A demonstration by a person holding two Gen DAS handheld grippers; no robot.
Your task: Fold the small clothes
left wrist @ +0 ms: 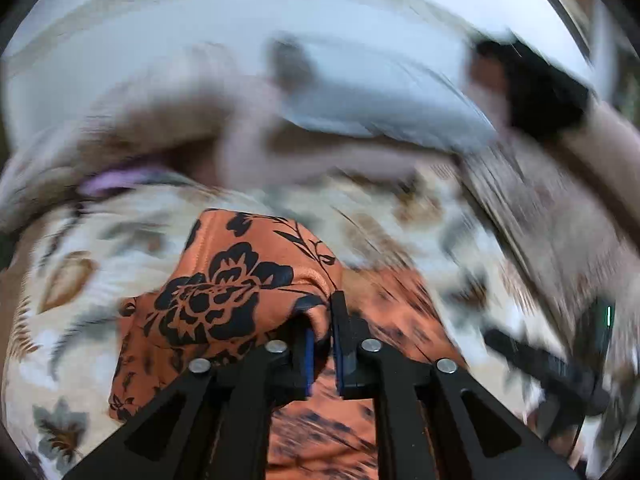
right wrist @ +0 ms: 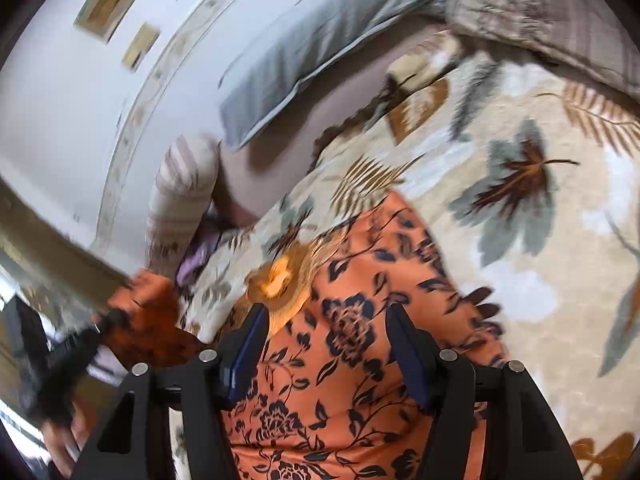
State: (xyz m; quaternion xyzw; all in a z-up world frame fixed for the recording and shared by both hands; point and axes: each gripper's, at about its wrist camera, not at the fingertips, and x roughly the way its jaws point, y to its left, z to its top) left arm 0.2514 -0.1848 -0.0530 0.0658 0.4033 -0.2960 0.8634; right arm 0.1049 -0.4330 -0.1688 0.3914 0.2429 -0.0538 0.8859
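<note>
An orange woven garment printed with black flowers and trailing leaf stems (right wrist: 352, 360) lies spread on the cream bedspread with large grey and brown leaf motifs (right wrist: 532, 288), and everything here can be placed from that garment. One end of it is lifted into a soft bunched fold, and the left gripper (left wrist: 322, 340) has that fold between its black fingers with blue pads (left wrist: 309, 354); the jaws stand nearly together, pinching a thin roll of the cloth that bulges out above and to the left of them, the print sharp there while the flat part below is smeared by motion blur. The right gripper (right wrist: 326, 344) hovers over the flat middle of the garment with its black jaws well apart and nothing between them; its blue-faced pads (right wrist: 408, 364) frame a black rose on the fabric. Just beyond the garment's far edge, in the right wrist view, a glossy yellow-orange patch sits on the bedspread, too blurred to identify. Further past the garment lies a smooth pale grey-blue pillow with a piped edge (right wrist: 320, 44), and beside that a quilted beige blanket with a puckered stitched surface (right wrist: 540, 16). To the garment's left stands a beige striped cushion (right wrist: 182, 192), with a small lilac fabric item (right wrist: 196, 260) at its foot.
</note>
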